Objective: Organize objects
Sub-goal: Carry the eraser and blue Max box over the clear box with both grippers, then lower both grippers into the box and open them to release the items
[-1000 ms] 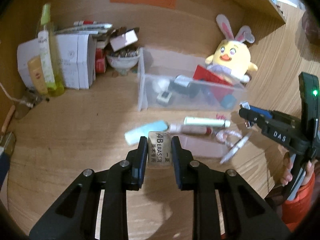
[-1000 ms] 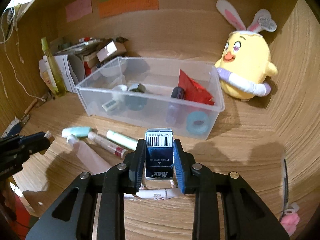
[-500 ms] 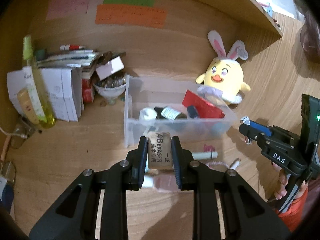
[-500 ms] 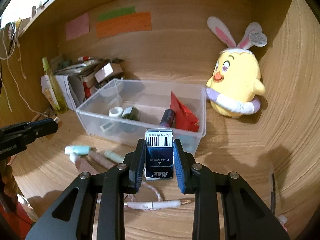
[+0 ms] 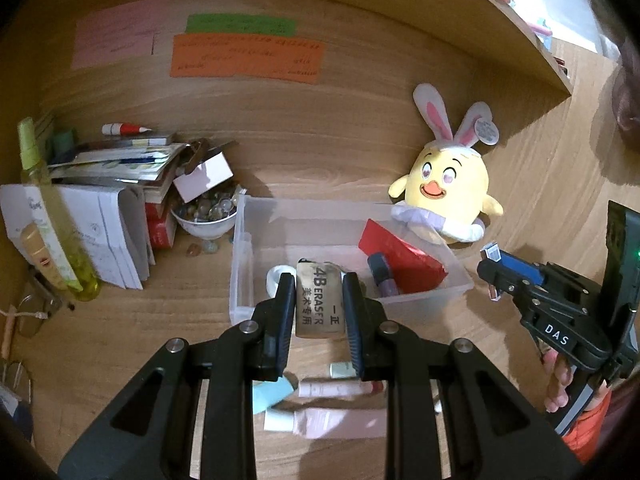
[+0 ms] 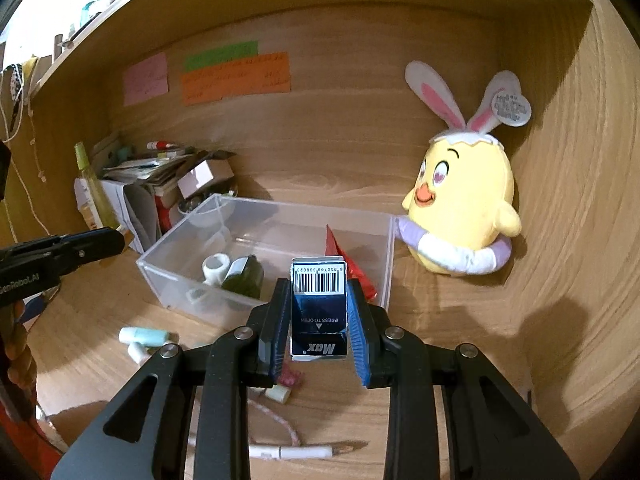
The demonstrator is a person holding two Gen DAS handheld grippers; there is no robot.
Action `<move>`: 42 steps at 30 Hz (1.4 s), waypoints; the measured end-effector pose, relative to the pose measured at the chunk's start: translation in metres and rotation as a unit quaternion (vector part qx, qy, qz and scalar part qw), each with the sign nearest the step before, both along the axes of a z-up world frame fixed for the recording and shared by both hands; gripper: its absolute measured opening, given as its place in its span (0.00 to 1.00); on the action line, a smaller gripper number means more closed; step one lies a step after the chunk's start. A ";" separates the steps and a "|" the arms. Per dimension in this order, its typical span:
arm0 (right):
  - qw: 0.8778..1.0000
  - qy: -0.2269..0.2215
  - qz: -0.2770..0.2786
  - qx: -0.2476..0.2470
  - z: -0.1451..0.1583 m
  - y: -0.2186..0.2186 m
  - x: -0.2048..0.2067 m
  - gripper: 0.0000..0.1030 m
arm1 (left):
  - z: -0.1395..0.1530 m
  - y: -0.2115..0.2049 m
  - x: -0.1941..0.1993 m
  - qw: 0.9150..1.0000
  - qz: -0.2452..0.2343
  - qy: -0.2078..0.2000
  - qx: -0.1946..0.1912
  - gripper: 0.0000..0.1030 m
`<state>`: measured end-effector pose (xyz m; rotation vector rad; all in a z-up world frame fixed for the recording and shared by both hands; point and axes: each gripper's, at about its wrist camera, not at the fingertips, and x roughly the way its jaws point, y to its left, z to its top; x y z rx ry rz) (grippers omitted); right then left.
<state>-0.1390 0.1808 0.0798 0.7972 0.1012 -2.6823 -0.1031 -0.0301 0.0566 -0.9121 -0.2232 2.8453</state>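
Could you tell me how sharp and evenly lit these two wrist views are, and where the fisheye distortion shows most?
Left wrist view: eraser print sharp, tubes beneath the left gripper smeared, black corners, shelf edge bowed. Right wrist view: staple box barcode crisp in the right gripper, daylight glare top left, dark shadow on the strongly curved right wall.

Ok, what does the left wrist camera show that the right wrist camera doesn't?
Only the left wrist view shows the 4B eraser clamped in the left gripper, and the marbles bowl seen clearly. Only the right wrist view shows the blue Max box face-on with its barcode, clamped in the right gripper, and the white pen on the desk. Both share the clear bin, the chick plush, the red packet and the wall notes.
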 end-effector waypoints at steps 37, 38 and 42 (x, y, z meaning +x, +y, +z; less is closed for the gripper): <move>0.997 -0.076 0.018 0.028 -0.051 -0.021 -0.075 0.24 | -0.060 0.005 -0.089 0.996 -0.007 -0.080 -0.041 0.23; 0.996 -0.077 0.019 0.030 -0.052 -0.022 -0.076 0.24 | -0.060 0.006 -0.089 0.996 -0.008 -0.079 -0.044 0.23; 0.996 -0.076 0.014 0.037 -0.052 -0.024 -0.076 0.24 | -0.060 0.007 -0.088 0.996 -0.014 -0.081 -0.043 0.23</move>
